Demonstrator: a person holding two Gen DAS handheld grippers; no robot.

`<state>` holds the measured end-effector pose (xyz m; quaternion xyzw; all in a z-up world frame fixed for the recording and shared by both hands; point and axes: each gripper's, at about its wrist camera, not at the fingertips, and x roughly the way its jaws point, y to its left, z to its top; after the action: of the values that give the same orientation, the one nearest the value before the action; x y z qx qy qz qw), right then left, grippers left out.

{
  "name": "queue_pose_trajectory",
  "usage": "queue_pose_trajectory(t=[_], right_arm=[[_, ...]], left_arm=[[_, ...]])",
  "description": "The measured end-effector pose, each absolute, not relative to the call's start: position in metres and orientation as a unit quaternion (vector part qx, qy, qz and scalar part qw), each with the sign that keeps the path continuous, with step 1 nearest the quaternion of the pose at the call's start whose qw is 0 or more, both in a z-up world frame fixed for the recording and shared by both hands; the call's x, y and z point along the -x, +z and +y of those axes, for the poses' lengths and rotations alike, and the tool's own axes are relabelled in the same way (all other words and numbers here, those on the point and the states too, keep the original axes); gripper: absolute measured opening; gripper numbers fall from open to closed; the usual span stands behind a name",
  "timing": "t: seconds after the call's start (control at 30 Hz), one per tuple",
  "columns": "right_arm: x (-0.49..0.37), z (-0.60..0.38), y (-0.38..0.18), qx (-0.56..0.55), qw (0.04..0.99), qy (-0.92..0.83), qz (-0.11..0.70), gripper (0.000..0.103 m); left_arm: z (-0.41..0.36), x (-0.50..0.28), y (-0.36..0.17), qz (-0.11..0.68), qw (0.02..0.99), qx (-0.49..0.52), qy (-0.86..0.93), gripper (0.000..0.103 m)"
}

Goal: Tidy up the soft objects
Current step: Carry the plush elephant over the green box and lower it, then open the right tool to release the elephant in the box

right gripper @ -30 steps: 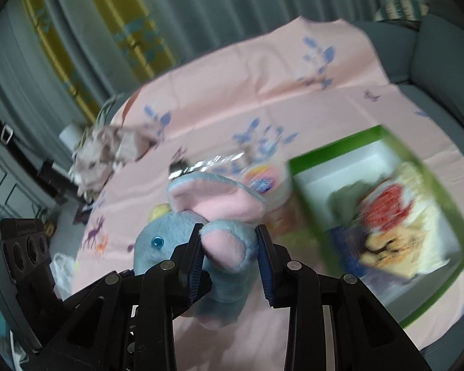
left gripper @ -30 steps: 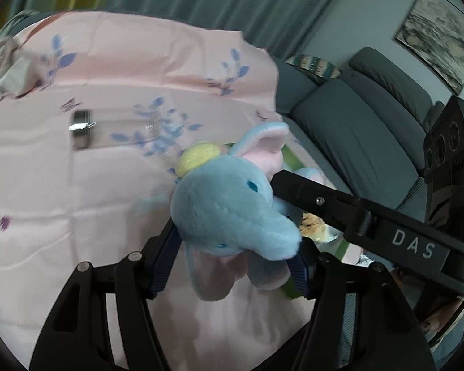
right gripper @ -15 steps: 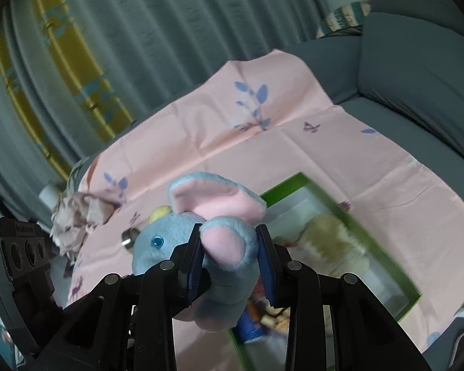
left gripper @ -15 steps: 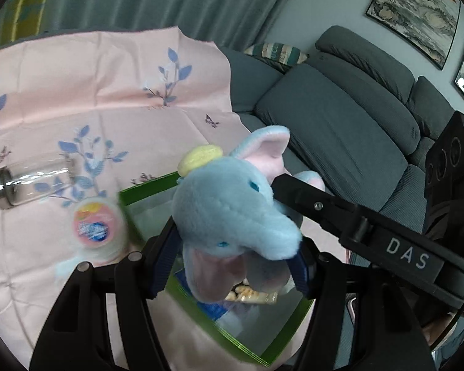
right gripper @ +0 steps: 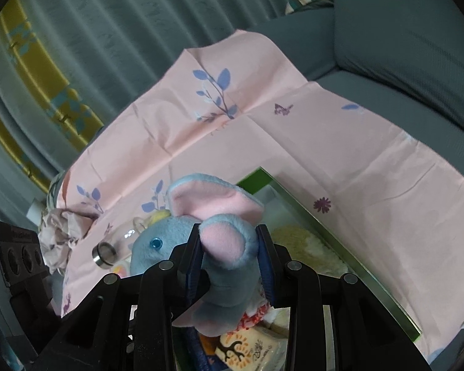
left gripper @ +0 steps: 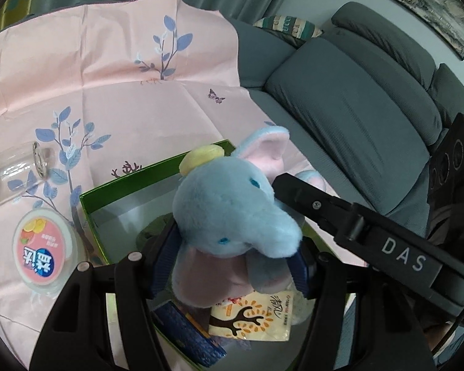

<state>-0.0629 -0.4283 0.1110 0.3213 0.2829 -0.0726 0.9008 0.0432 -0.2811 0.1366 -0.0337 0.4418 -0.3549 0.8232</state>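
Note:
A blue plush elephant (left gripper: 232, 210) with pink ears and a yellow cap hangs between both grippers. My left gripper (left gripper: 233, 259) is shut on its body, blue pads pressing both sides. In the right wrist view my right gripper (right gripper: 229, 262) is shut on a pink-and-blue part of the elephant (right gripper: 219, 241) below its ear. The right gripper's black arm (left gripper: 355, 225) crosses the left wrist view. Under the elephant lies an open green box (left gripper: 157, 170), its rim also in the right wrist view (right gripper: 340, 247). Inside are a tissue pack (left gripper: 253, 318), a dark blue item (left gripper: 185, 330) and a cream fluffy piece (right gripper: 303, 247).
The box lies on a pink floral cloth (left gripper: 108, 92) spread over a grey sofa (left gripper: 340, 92). Left of the box stand a round tub with a pink lid (left gripper: 43, 247) and a clear glass jar (left gripper: 15, 170) on its side. A crumpled cloth (right gripper: 62, 232) lies further left.
Both grippers have carried the elephant sideways across the cloth; the green box, earlier off to the side, now lies right beneath it. Both grips are unchanged.

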Motion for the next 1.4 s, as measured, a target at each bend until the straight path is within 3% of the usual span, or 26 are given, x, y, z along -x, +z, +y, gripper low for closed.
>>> queue_pose_trajectory(t=[0.73,0.9,0.93,1.0,1.03,1.07,1.4], right_arm=[[0.049,-0.451,0.077,-0.349,0.874,-0.105,0.322,0.034],[0.049,-0.448,0.081,-0.349,0.876,-0.096,0.318,0.034],[0.05,-0.447,0.082,-0.347,0.877,-0.096,0.317,0.036],[0.053,-0.445,0.086,-0.341,0.88,-0.107,0.313,0.052],[0.055,-0.443,0.088,-0.336,0.882,-0.11,0.31,0.066],[0.056,-0.441,0.09,-0.333,0.885,-0.106,0.307,0.069],[0.07,-0.415,0.11,-0.288,0.902,-0.107,0.302,0.075]], left_arm=[[-0.306,-0.05,0.115,0.46,0.824,-0.026,-0.329,0.063],[-0.301,-0.049,0.118,0.463,0.826,-0.031,-0.32,0.073],[-0.299,-0.048,0.119,0.462,0.827,-0.031,-0.319,0.074],[-0.294,-0.046,0.122,0.46,0.829,-0.028,-0.317,0.078],[-0.292,-0.045,0.124,0.46,0.829,-0.025,-0.316,0.078],[-0.289,-0.043,0.125,0.461,0.829,-0.022,-0.316,0.078],[-0.254,-0.014,0.147,0.446,0.842,-0.012,-0.303,0.09]])
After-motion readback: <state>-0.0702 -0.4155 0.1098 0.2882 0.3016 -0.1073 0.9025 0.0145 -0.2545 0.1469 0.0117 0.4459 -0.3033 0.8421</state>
